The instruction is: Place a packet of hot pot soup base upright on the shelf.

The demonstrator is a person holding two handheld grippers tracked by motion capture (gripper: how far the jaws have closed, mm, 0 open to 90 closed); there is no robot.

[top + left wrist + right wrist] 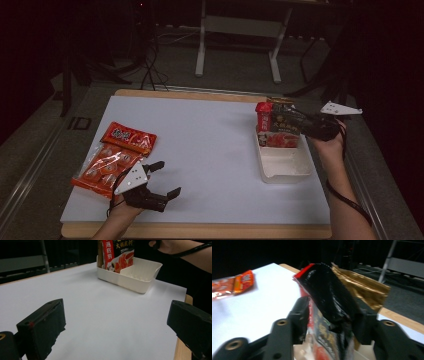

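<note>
Right gripper view alone shows right gripper point(329, 322) jaws loosely straddling the black-red packet point(324, 297); left gripper point(162, 179) gapes.

black-red packet point(119, 253): "海底捞", "火锅底料", seemingly | orange snack bag point(114, 159): print unreadable

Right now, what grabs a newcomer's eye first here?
The black-and-red packet standing upright at the far end of the white tray, right of centre on the table, with the right gripper around its top. Next, the orange snack bag lying flat near the table's left edge. The left gripper rests beside that bag, its fingers wide apart with nothing between them.
</note>
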